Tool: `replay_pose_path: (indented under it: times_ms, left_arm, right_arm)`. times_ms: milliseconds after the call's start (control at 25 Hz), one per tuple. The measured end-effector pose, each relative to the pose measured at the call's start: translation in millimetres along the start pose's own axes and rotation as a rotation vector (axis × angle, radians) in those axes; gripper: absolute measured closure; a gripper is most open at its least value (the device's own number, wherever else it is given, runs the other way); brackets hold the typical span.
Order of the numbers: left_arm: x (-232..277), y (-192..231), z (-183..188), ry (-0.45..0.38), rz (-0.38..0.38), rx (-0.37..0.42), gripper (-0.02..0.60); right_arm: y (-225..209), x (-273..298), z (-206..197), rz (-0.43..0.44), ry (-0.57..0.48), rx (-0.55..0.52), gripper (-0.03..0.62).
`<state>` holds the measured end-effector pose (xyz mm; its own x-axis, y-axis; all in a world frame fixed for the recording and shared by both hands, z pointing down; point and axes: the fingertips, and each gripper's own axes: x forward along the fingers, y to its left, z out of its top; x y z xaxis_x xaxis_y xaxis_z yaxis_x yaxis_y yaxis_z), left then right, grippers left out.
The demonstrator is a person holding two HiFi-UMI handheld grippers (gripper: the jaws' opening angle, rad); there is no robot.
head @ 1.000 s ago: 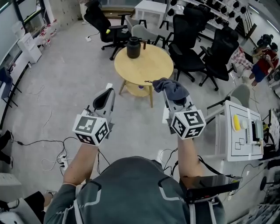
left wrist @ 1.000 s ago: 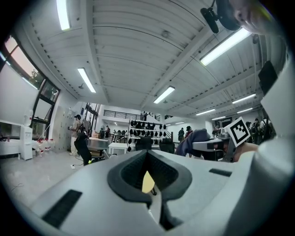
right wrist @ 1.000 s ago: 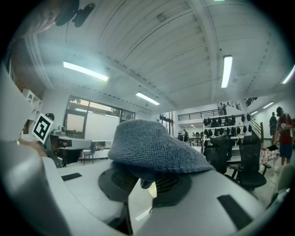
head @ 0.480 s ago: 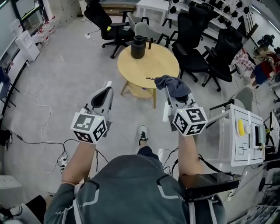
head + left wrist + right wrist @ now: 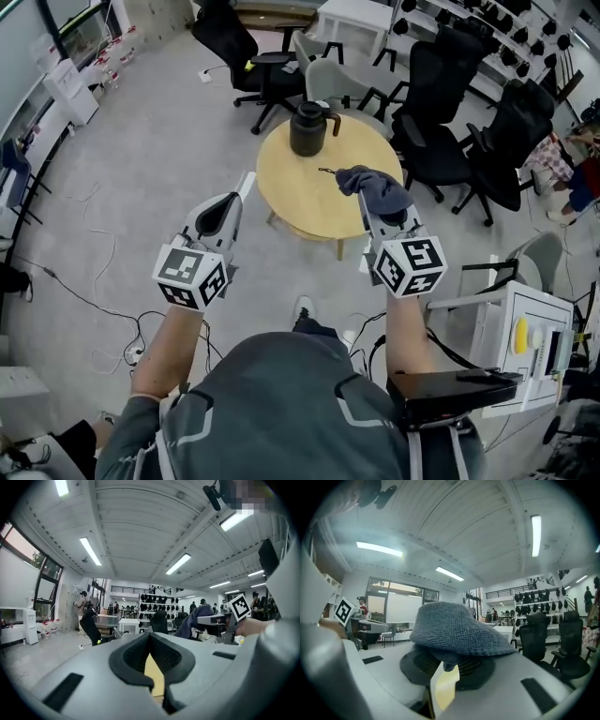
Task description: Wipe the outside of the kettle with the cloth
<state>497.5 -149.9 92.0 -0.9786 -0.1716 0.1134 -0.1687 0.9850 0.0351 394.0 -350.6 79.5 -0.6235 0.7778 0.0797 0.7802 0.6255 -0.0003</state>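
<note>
A black kettle stands on the far side of a round wooden table. My right gripper hovers over the table's near right part, shut on a grey-blue cloth that drapes over its jaws. In the right gripper view the cloth covers the jaw tips. My left gripper is held just left of the table's near edge, shut with nothing in it. The left gripper view shows its pads closed together, with the cloth off to the right.
Black office chairs ring the table's far and right sides, and a grey chair stands behind the kettle. A white cart is at my right. Cables run over the floor on the left.
The table and kettle have come nearer in the head view as I walked up to them. Both grippers moved forward together, and the right one now reaches over the tabletop with the cloth.
</note>
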Motion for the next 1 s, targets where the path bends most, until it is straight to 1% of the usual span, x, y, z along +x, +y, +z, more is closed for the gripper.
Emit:
replay_pose_path:
  times_ms: [160,320,440,520,720,840,1000]
  left_arm:
    - [77,18,0,0.026,-0.003,0.018,0.574]
    - [148,24,-2,0.045,-0.035,0.050,0.573]
    - [188,27,-2,0.069,-0.052,0.066,0.572]
    - [205,31,-4,0.095,-0.060,0.079,0.572]
    - [234,55,-13,0.153,-0.074,0.115,0.572]
    - [252,76,-26,0.191,-0.108,0.133,0.572]
    - [282,115,-45,0.219,-0.162,0.110,0.572]
  right_arm:
    - [-52,45,-7,0.014,0.013,-0.001,0.512]
    - [-94,80,-21,0.043,0.032,0.006,0.511]
    - [-122,100,-25,0.057,0.039,0.016,0.511]
    - [-136,112,-28,0.061,0.039,0.030,0.511]
    - [-144,144,-33,0.082,0.038,0.044,0.512]
    - [-145,162,-41,0.061,0.053,0.054,0.511]
    - [-142,185,-54,0.012,0.085,0.052,0.511]
